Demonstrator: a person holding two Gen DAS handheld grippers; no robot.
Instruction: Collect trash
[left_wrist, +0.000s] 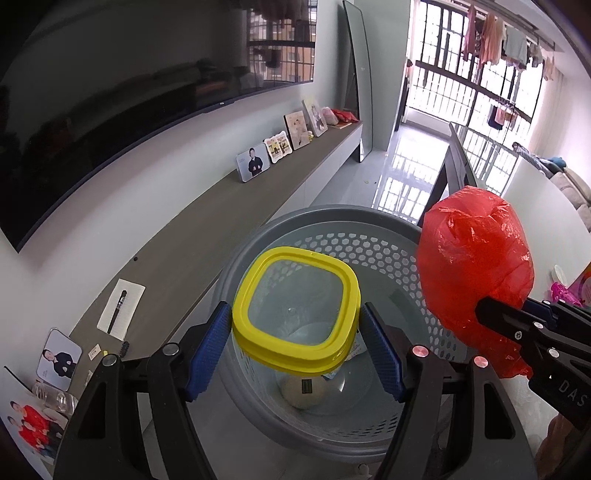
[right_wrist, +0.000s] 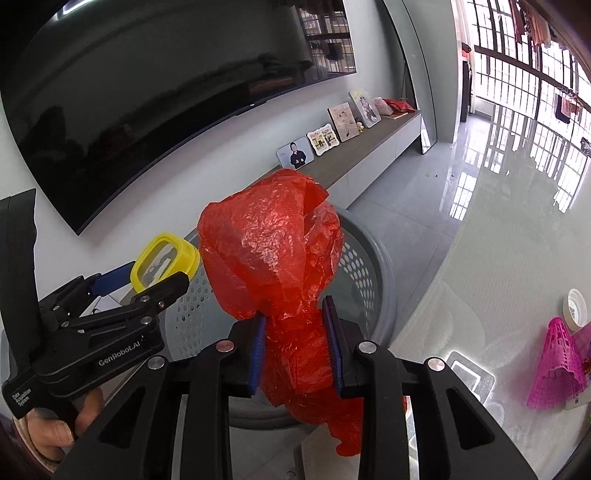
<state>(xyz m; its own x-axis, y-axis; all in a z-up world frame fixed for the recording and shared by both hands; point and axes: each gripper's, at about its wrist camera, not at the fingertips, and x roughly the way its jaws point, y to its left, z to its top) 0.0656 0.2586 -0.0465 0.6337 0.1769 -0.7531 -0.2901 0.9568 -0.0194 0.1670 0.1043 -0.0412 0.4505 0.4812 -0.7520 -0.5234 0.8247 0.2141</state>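
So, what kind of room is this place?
Most likely a home living room: a large wall-mounted television, framed family photos on a long low console, and laundry hanging by the barred windows.

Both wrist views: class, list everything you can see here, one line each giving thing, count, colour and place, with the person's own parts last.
Perforated plastic bin: one, grey, on the floor under both grippers.
Clear container with yellow rim: one, held over the bin.
Crumpled plastic bag: one, red, held over the bin's rim.
Round object: one, pale, at the bin's bottom.
Framed photos: several, along the long brown shelf.
Pen on paper: one, black, on the shelf.
Television: one, black, on the wall.
Mesh basket: one, pink, on the pale table at right.
Left gripper: black with blue pads, closed on the container.
Right gripper: same, closed on the bag.
Hand: one, holding the left gripper.
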